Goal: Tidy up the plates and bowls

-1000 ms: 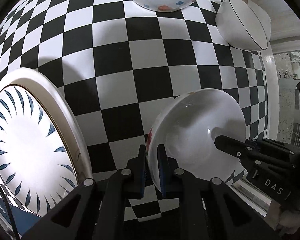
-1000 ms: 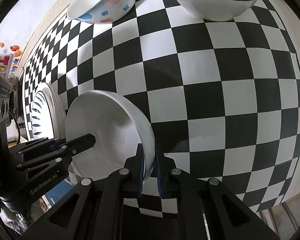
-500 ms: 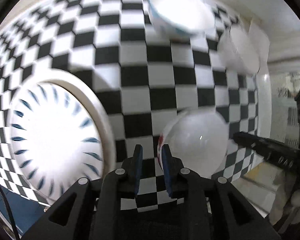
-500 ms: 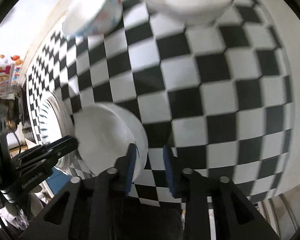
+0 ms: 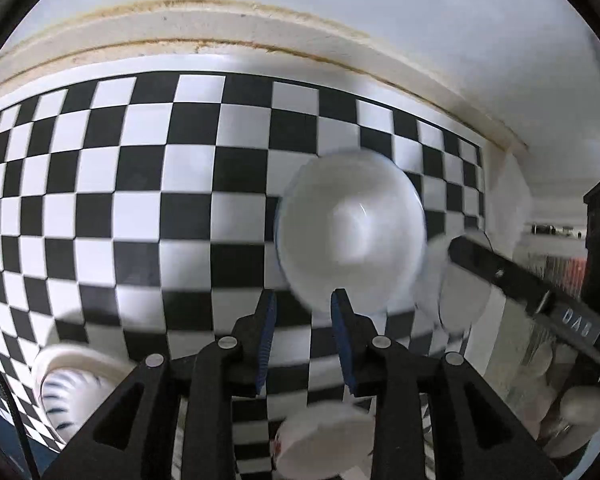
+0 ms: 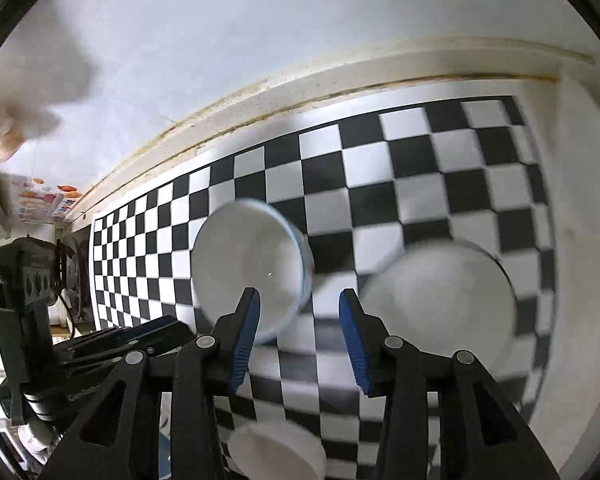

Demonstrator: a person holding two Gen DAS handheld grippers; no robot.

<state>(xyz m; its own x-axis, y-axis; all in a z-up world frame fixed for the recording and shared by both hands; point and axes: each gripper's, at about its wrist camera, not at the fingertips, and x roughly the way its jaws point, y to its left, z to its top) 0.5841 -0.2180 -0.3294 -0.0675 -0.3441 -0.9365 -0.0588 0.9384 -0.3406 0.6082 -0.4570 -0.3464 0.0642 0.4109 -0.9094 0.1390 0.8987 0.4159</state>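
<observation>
My left gripper (image 5: 302, 312) is open and empty above the checkered table (image 5: 140, 184). Ahead of it stands a white bowl (image 5: 350, 232), blurred. The small white bowl (image 5: 320, 436) sits on the table below the fingers. A blue-patterned plate (image 5: 68, 388) lies at the lower left. My right gripper (image 6: 298, 312) is open and empty. Ahead of it are the blue-rimmed bowl (image 6: 248, 272) on the left and a larger white bowl (image 6: 440, 304) on the right. The small white bowl (image 6: 276, 452) lies below it.
The table's far edge meets a white wall with a stained ledge (image 5: 220, 28). The right gripper's body (image 5: 532, 296) reaches in from the right in the left wrist view. The left gripper's body (image 6: 100, 340) shows at the left in the right wrist view.
Both grippers let go of the small white bowl, opened, and lifted back. The views tilted up toward the far bowls and the wall.
</observation>
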